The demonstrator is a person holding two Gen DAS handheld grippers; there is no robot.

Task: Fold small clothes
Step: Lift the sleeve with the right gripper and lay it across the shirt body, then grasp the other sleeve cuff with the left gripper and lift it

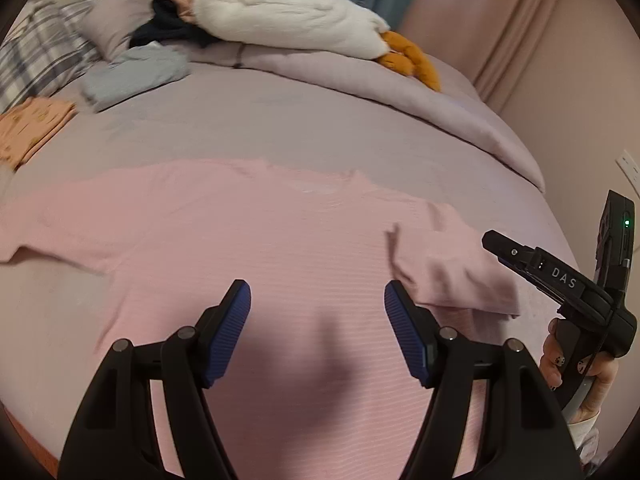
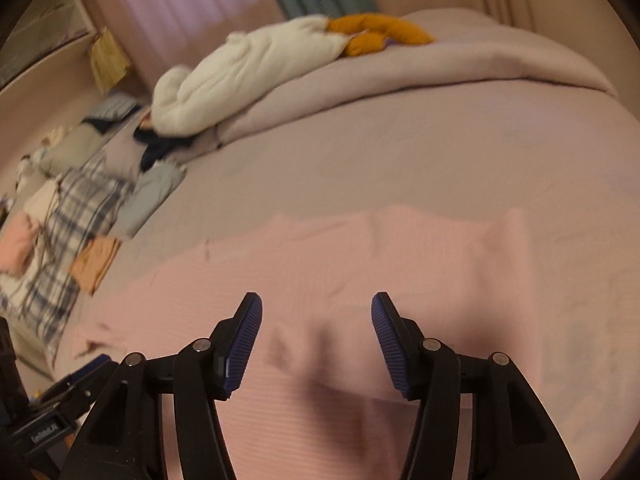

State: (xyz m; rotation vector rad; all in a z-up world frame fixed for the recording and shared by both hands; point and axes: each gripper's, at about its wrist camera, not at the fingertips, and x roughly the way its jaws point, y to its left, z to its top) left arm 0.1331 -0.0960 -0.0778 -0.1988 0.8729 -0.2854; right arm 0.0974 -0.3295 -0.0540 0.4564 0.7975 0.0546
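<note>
Pink top (image 1: 256, 248) lies spread flat on the lilac bed sheet (image 1: 280, 128), ribbed knit, one sleeve reaching toward the left edge of my left view, the other sleeve (image 1: 460, 280) doubled back over the body on the right. My left gripper (image 1: 318, 312) hangs over the middle of the garment, jaws released and wide apart, nothing between the blue pads (image 1: 228, 336); its shadow falls on the cloth below. My right gripper (image 2: 316, 332) is likewise spread open above the folded sleeve side, pads (image 2: 242, 344) bare, view somewhat blurred. From the left camera the right tool's black body shows at the far right, my right hand (image 1: 576, 364) wrapped round its handle. Further up the bed: a folded orange garment (image 1: 32, 128), a folded grey-blue one (image 1: 136, 76), a plaid pillow (image 1: 36, 56), a rumpled duvet (image 1: 400, 92) with a white plush goose (image 1: 288, 16) lying on it, orange feet toward the curtains (image 1: 460, 12).
</note>
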